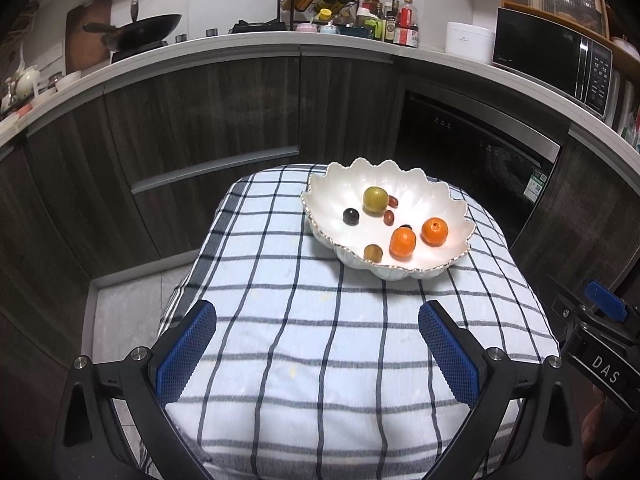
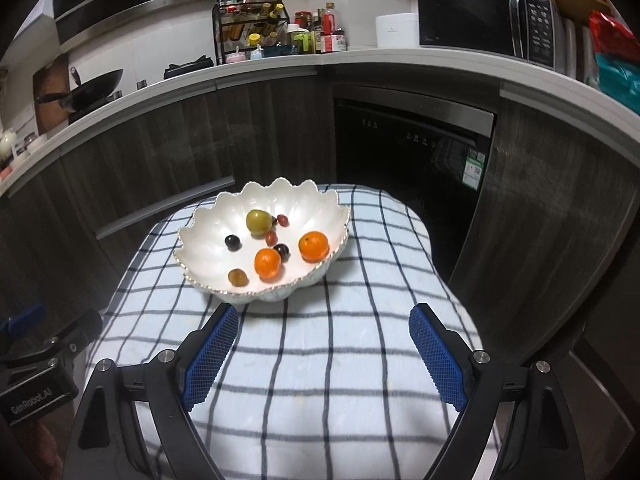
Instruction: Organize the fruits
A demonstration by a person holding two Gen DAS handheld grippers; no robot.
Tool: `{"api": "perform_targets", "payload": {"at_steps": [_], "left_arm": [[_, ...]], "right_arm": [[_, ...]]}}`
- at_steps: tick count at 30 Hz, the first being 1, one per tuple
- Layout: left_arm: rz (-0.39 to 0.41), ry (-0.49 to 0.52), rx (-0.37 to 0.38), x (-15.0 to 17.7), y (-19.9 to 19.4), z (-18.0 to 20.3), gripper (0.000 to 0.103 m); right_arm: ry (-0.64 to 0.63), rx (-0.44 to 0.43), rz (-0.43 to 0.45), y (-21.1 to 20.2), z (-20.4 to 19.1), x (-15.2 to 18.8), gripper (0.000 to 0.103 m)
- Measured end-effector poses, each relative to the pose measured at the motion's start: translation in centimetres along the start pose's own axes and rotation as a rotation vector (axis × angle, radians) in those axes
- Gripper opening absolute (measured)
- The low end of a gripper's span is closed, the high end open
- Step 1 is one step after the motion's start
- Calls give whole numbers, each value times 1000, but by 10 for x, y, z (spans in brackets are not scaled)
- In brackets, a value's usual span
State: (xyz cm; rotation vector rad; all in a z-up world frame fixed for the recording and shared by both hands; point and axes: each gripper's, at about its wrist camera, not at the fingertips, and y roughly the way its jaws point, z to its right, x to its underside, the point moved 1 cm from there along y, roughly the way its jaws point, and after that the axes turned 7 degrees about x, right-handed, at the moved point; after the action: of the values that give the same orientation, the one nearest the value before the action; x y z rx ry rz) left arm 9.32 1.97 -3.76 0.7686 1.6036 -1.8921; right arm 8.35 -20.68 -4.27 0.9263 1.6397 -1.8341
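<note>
Hovering over the checked cloth, both grippers are spread wide with nothing between the blue pads. The right gripper points toward 12 o'clock, the bowl just past its left finger at about 11 o'clock. The left gripper sits further back, with the bowl at roughly 1 o'clock from it.

All the fruit in view lies inside the scalloped white bowl: a tan grape nearest, two oranges side by side, a dark grape touching or almost touching the nearer orange, another dark one at 9 o'clock, two small red fruits, and a green plum furthest back. No fruit is on the cloth.

By my reading the gathering looks finished, or else the sorting has not begun; no second container shows, so I cannot tell which.

Beyond stand cabinets and a counter with bottles and a microwave.
</note>
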Motion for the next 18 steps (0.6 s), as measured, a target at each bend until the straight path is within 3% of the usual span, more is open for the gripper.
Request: {"api": "perform_targets", "payload": {"at_steps": [7, 18], "left_arm": [[33, -21, -18, 9, -13, -2, 103], [14, -17, -26, 20, -11, -4, 103]], "right_arm": [[0, 2, 22, -14, 0, 10, 88], [5, 9, 16, -16, 1, 17, 88]]}}
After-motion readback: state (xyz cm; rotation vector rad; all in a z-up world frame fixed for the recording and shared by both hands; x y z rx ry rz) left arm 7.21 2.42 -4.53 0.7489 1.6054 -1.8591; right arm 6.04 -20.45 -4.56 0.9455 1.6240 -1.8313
